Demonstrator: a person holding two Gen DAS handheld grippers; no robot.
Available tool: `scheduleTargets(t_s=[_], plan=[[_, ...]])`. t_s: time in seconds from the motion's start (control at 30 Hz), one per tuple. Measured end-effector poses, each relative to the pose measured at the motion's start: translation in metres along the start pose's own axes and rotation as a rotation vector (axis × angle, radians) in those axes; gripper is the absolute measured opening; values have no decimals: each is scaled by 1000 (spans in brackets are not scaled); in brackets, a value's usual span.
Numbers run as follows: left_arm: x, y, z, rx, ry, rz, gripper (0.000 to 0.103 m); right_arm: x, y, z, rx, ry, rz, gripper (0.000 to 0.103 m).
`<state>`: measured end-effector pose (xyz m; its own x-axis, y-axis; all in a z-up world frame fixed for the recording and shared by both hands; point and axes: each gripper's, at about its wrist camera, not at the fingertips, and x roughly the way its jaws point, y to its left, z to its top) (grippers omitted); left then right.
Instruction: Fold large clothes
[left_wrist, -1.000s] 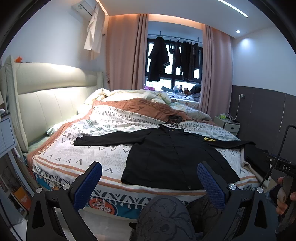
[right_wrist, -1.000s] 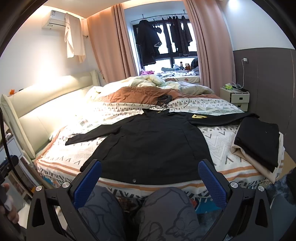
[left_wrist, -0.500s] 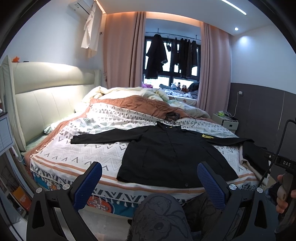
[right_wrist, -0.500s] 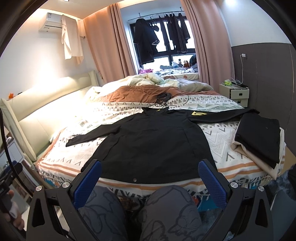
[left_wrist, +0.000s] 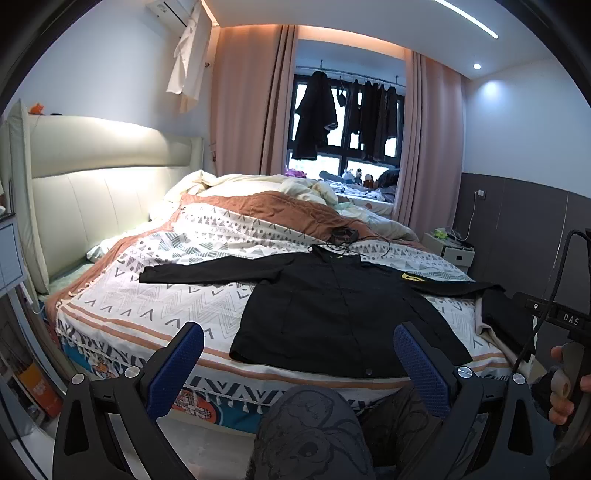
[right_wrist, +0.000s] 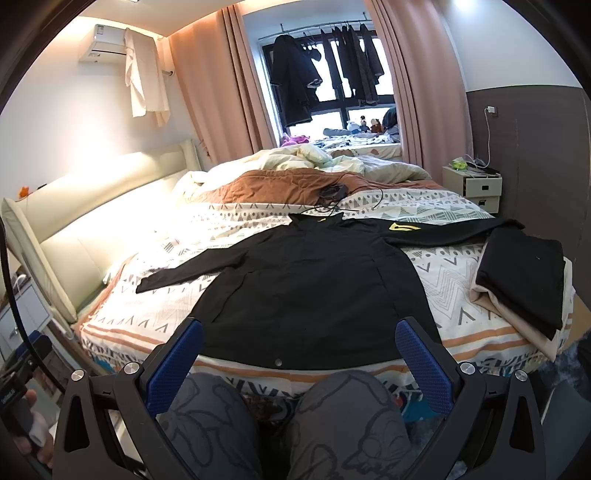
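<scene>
Both sets of jaws stand spread wide with nothing between them: the left gripper (left_wrist: 299, 363) shows its blue-padded fingers (left_wrist: 176, 363) parted above the person's patterned grey knee (left_wrist: 314, 424), and the right gripper (right_wrist: 299, 360) is the same, blue pads apart over both knees (right_wrist: 347, 417), short of the bed's near edge. Neither touches any cloth. Just beyond the jaws lies the black jacket (right_wrist: 314, 291), spread flat and face up on the patterned bedspread (right_wrist: 147, 314), its hem with a snap button running along the near edge of the bed. One sleeve (right_wrist: 184, 271) stretches out from the jacket toward the cream headboard (right_wrist: 92, 229), the other sleeve (right_wrist: 443, 230), with a yellow emblem at the shoulder, reaches away from the headboard toward a stack of folded clothes (right_wrist: 521, 273), black on top of beige, sitting just beside the jacket at the bed's corner. Beyond the jacket's collar a dark cable and small device (right_wrist: 334, 192) rest on a brown quilt (right_wrist: 273, 186), and past that a rumpled cream duvet (right_wrist: 306, 155). Farther back from the jacket, pink curtains (right_wrist: 214, 92) frame a window hung with dark garments (right_wrist: 295, 85). A small nightstand (right_wrist: 472, 184) stands off the far corner of the bed. At the left wrist view's edge, a hand (left_wrist: 565, 384) holds the other gripper's handle.
</scene>
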<state>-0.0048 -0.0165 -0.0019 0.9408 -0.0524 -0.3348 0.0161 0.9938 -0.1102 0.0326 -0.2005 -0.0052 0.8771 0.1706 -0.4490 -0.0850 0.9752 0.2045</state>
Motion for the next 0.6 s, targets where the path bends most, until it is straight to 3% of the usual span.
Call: scheduleTargets(t_s=[0.6], plan=[[65,19,16,-30,50,45,103,81,-3,34,12,16,43,103]])
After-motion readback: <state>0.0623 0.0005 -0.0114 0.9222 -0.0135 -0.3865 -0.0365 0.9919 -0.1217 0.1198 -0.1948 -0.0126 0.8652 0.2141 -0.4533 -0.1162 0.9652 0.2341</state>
